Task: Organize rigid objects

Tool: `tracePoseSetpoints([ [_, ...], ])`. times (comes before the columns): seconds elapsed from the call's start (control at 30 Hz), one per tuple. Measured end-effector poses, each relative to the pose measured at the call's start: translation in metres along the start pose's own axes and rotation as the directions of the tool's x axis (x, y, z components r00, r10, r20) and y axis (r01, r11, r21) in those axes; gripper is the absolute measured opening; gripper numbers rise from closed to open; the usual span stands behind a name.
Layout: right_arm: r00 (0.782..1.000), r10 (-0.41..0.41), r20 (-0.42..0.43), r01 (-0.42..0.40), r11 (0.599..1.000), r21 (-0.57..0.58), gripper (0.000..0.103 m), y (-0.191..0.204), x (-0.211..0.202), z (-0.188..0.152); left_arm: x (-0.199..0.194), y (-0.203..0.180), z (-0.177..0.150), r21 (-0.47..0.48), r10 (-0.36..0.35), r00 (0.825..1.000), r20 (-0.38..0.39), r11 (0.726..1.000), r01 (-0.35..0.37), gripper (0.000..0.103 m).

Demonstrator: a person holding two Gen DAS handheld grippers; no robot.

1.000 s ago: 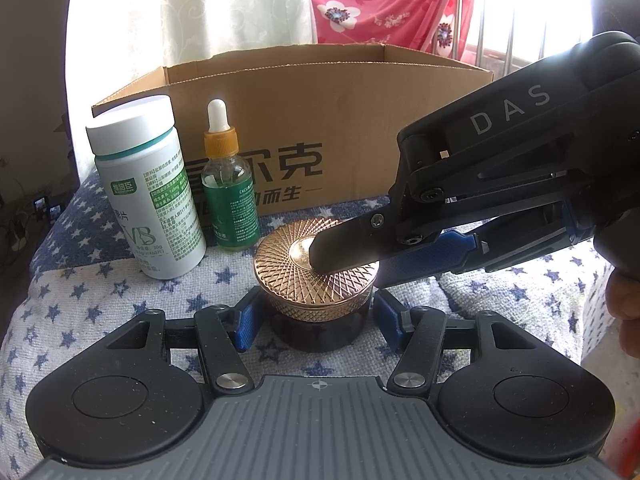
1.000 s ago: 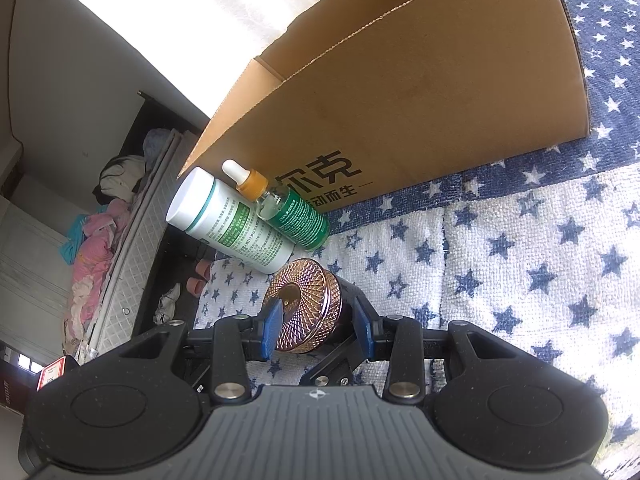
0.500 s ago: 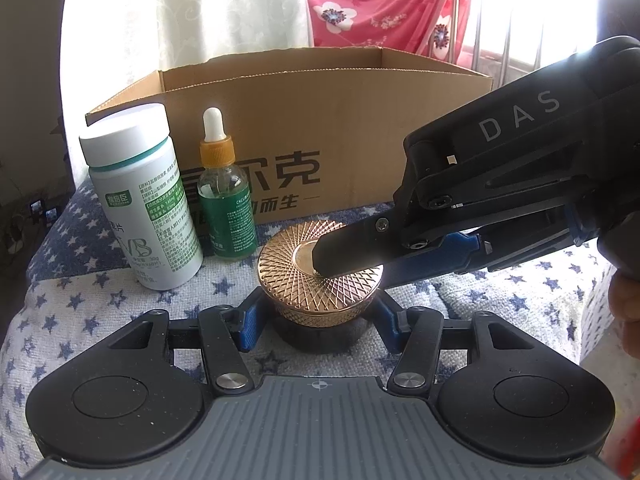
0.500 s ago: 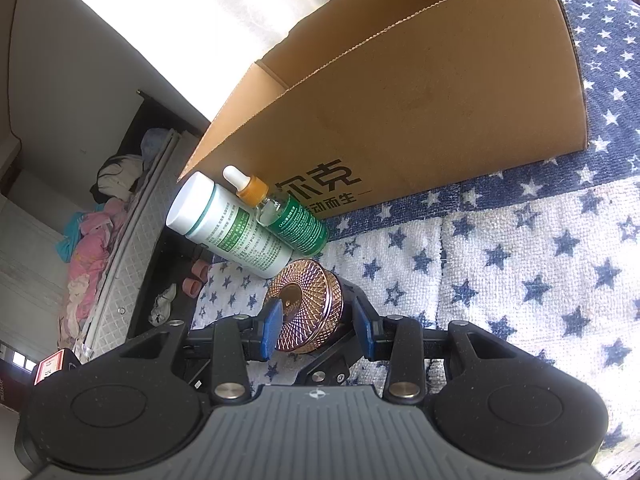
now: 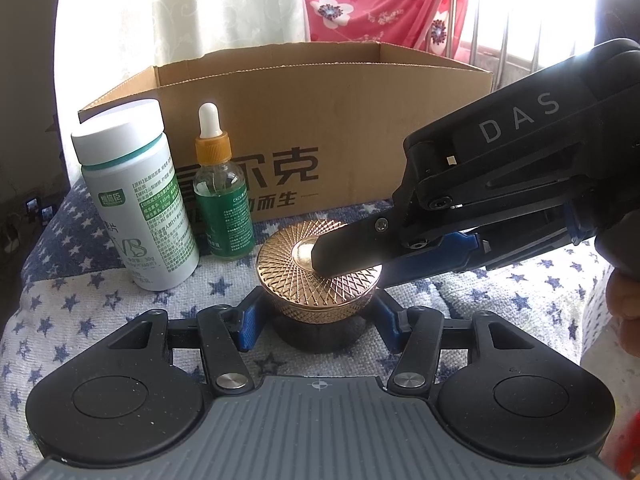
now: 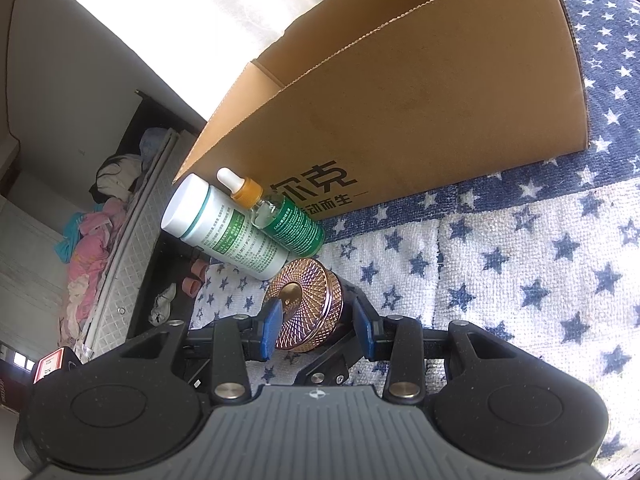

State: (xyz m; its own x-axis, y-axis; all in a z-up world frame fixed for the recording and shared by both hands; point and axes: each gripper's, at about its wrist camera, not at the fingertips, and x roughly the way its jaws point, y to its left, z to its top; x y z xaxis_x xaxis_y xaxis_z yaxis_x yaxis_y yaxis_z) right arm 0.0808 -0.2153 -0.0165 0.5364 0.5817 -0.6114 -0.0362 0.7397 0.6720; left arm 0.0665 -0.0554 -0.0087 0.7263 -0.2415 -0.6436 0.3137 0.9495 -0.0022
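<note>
A round jar (image 5: 316, 276) with a copper lattice lid and a dark body stands on the star-patterned cloth (image 5: 100, 300). My left gripper (image 5: 320, 324) is shut on it, a blue pad pressed against each side below the lid's rim. My right gripper (image 5: 348, 268) reaches in from the right and is also shut on the jar. Its upper finger lies across the lid's centre; its lower finger is hidden behind the jar. In the right wrist view the jar (image 6: 308, 300) sits between the right gripper's (image 6: 317, 328) pads.
A white pill bottle (image 5: 136, 204) and a green dropper bottle (image 5: 222, 200) stand left of the jar, in front of an open cardboard box (image 5: 360, 120). A hand (image 5: 624, 308) shows at the right edge. The cloth's left edge drops to a floor with clothes (image 6: 88, 264).
My left gripper's pads have closed in a little against the jar. The box and bottles sit slightly lower in the left wrist view. The right gripper has kept its hold.
</note>
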Motion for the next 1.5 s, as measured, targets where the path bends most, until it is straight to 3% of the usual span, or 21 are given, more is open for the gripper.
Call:
tracePoseSetpoints([
  [1.17, 1.000, -0.001, 0.003, 0.001, 0.999, -0.055, 0.043, 0.015, -0.003, 0.001, -0.014, -0.006, 0.002, -0.018, 0.001, 1.000, 0.008, 1.000, 0.000, 0.055],
  [1.33, 0.999, 0.005, 0.038, -0.002, 0.996, -0.085, 0.043, 0.034, -0.020, -0.002, -0.033, -0.008, 0.008, -0.016, 0.002, 0.999, 0.052, 1.000, -0.002, 0.055],
  [1.4, 0.998, 0.012, 0.062, -0.006, 0.995, -0.104, 0.043, 0.044, -0.031, -0.001, -0.059, -0.004, 0.002, -0.011, -0.006, 0.997, 0.083, 1.000, 0.007, 0.055],
  [1.5, 0.994, 0.029, 0.106, -0.014, 0.991, -0.134, 0.043, 0.061, -0.050, 0.005, -0.068, -0.004, 0.023, 0.004, -0.023, 0.993, 0.119, 1.000, 0.023, 0.055],
])
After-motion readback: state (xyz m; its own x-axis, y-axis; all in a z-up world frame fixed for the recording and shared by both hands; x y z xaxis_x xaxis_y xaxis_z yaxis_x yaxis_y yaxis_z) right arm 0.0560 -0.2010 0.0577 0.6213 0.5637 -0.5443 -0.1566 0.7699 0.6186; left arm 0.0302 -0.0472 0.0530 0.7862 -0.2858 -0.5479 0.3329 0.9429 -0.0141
